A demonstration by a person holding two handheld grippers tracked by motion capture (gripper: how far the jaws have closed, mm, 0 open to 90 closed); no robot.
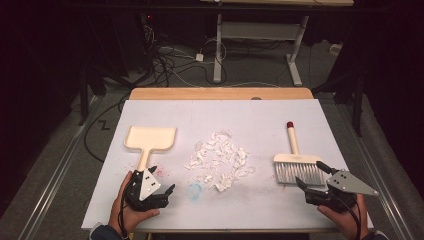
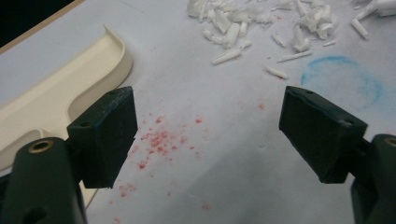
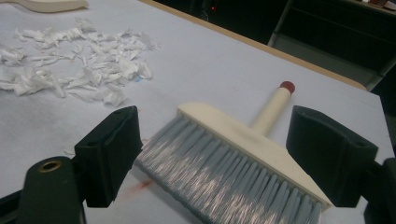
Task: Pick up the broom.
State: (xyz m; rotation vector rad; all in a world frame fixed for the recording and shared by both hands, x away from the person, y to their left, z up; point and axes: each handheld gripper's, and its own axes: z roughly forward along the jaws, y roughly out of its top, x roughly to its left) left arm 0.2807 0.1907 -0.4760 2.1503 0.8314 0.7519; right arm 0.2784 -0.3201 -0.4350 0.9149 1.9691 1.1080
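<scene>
A white-covered table [image 1: 310, 120] is carrying all the items under inspection. On its left half a cream dustpan [image 1: 150, 139] is lying flat, its handle pointing toward the person's edge. At the centre a heap of white paper scraps [image 1: 220, 160] is spreading between the dustpan and the brush. On the right half a hand brush [image 1: 297, 167] is lying flat, its grey bristles facing the near edge and its red-tipped handle pointing away.

The left gripper [image 1: 162, 186] is sitting in the person's left hand [image 1: 131, 212], just beside the end of the dustpan handle. In the left gripper view its jaws are standing wide apart, holding nothing; bare table with red specks and a faint blue ring [image 2: 343, 79] is lying between them, and the dustpan [image 2: 56, 93] is lying just beyond the left-hand jaw, seemingly not touching it.

The right gripper [image 1: 312, 180] is sitting in the person's right hand [image 1: 345, 217], close against the bristle edge of the brush. In the right gripper view its jaws are likewise standing fully apart, with the bristles [image 3: 224, 172] lying just ahead of the gap; the pads are not pressing on them.
</scene>
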